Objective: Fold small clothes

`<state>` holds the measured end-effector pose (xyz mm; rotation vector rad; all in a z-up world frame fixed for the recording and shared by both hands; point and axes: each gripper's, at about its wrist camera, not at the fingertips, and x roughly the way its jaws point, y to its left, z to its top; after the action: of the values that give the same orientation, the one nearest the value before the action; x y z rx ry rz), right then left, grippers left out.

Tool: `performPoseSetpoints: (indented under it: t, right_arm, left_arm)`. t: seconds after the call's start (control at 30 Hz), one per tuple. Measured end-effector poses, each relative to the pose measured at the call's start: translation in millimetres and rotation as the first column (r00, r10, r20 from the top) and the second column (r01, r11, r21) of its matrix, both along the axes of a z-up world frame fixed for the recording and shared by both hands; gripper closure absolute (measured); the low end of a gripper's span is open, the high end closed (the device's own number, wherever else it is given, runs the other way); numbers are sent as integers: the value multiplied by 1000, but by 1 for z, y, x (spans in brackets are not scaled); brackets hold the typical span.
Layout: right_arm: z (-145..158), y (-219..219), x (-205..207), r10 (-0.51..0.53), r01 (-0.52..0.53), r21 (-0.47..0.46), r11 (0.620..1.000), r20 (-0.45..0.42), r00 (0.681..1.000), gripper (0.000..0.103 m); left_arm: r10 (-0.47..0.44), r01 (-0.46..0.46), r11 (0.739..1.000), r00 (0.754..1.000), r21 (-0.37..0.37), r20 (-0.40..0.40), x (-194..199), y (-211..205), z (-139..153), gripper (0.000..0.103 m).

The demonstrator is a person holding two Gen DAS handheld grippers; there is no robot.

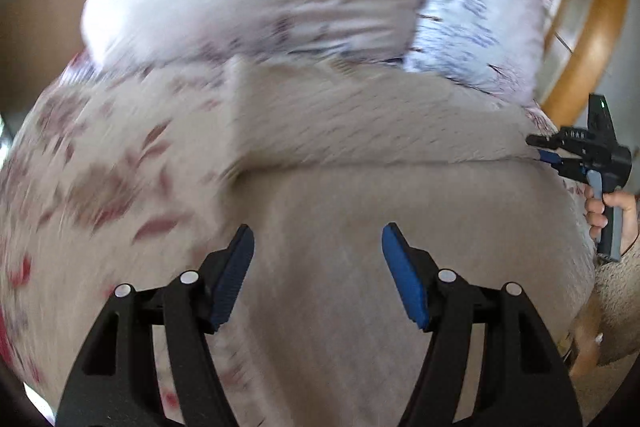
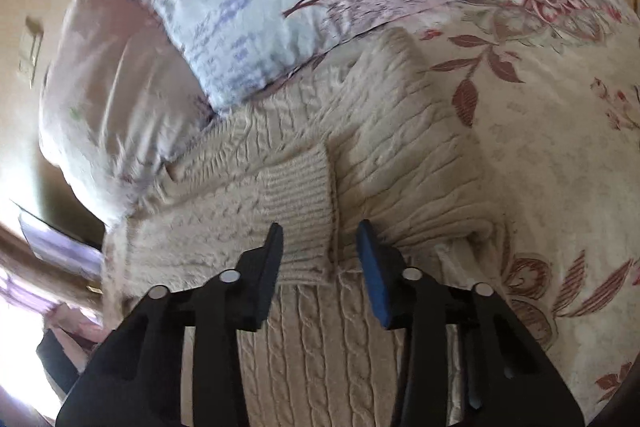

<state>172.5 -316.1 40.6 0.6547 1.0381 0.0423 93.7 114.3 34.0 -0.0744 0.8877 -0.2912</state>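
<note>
the cream knit sweater (image 2: pixel 304 339) lies on the bed (image 2: pixel 560 155), its ribbed cuff (image 2: pixel 298 215) just beyond the part-open, empty right tool (image 2: pixel 320 263); the left tool (image 1: pixel 318 275) hangs open, empty.

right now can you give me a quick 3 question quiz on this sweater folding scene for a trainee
1. True or false: the left gripper holds a fold of the cream cable-knit sweater between its pads.
2. What lies just ahead of the right gripper: A) the ribbed sleeve cuff, B) a sock, C) a towel?
3. Fill in: the sweater lies on a floral ____, with its far edge at a printed pillow.

Key
1. False; its jaws stand open over the knit with nothing between them.
2. A; the cuff is folded across the sweater's body.
3. Bedspread.
</note>
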Motion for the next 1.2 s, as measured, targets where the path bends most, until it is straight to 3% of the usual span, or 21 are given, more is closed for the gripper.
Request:
performPoseSetpoints:
  t: [0.03, 0.07, 0.13, 0.17, 0.27, 0.33, 0.47, 0.53, 0.6, 0.67, 0.7, 0.9, 1.07, 1.2]
  right_arm:
    - [1, 5, 1, 24, -24, -9, 1000, 5, 1000, 87]
    - [2, 9, 1, 49, -49, -10, 999, 9, 999, 93]
    - [10, 17, 1, 76, -73, -59, 996, 41, 996, 94]
    - [22, 22, 2, 79, -67, -130, 989, 90, 993, 94]
    - [41, 21, 6, 39, 6, -236, 972, 185, 982, 94]
    - [36, 14, 13, -6, 46, -241, 969, 165, 986, 94]
    - [5, 2, 23, -41, 47, -297, 954, 27, 999, 99]
    - [2, -5, 11, -48, 50, -238, 970, 17, 999, 97]
    - [8, -16, -8, -38, 43, -185, 982, 34, 999, 86]
    - [16, -29, -33, -33, 41, -136, 990, 60, 998, 43]
    - [19, -36, -45, -40, 47, -123, 991, 63, 997, 36]
    - [11, -70, -121, -45, 44, 28, 999, 37, 998, 38]
    - [-10, -60, -166, 28, -34, 249, 968, 27, 999, 60]
    - [-18, -43, -199, 74, -94, 366, 926, 68, 995, 66]
  left_arm:
    - [15, -16, 1000, 1000, -26, -8, -6, 10, -3, 37]
    - [24, -25, 999, 1000, -48, -12, -9, 15, -5, 37]
    - [36, -37, 996, 999, -83, -16, -14, 22, -8, 37]
    - [38, -39, 995, 999, -92, -18, -16, 21, -9, 38]
    - [37, -40, 992, 999, -118, -28, -20, 17, -15, 39]
    - [34, -37, 992, 999, -122, -26, -23, 16, -17, 40]
    - [31, -34, 988, 999, -150, -20, -32, 18, -17, 42]
    - [29, -32, 984, 999, -176, -20, -35, 21, -17, 44]
    - [29, -33, 979, 999, -201, -22, -40, 24, -18, 47]
    - [24, -29, 971, 999, -238, -24, -46, 27, -20, 49]
    - [21, -27, 965, 999, -262, -24, -51, 29, -21, 51]
    - [-18, -3, 923, 998, -385, -52, -72, 32, -32, 66]
    - [-39, 7, 892, 997, -453, -61, -91, 32, -35, 70]
    - [-45, 13, 876, 997, -482, -56, -112, 33, -37, 71]
